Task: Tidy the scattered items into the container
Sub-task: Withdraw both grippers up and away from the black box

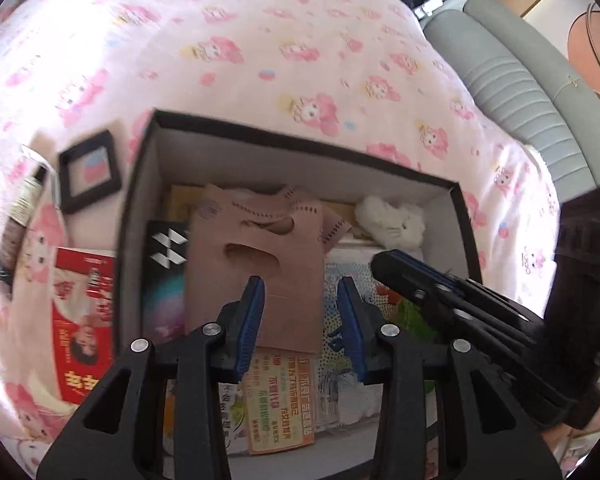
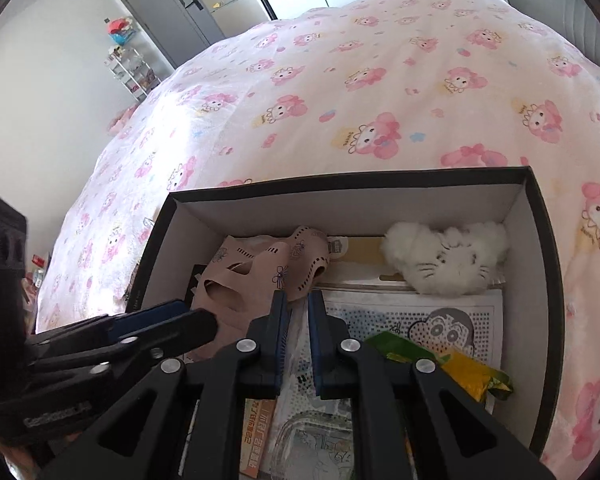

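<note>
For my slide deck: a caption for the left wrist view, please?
Left gripper open above a box of odds and ends; frame and booklet outside.

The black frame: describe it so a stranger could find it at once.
Start at the open black box on the pink cartoon bedspread. Outside its left wall, on the sheet, lies the small black frame, above a red leaflet. It alone is a square black border around a pale picture with a pink-and-blue blob.
</note>
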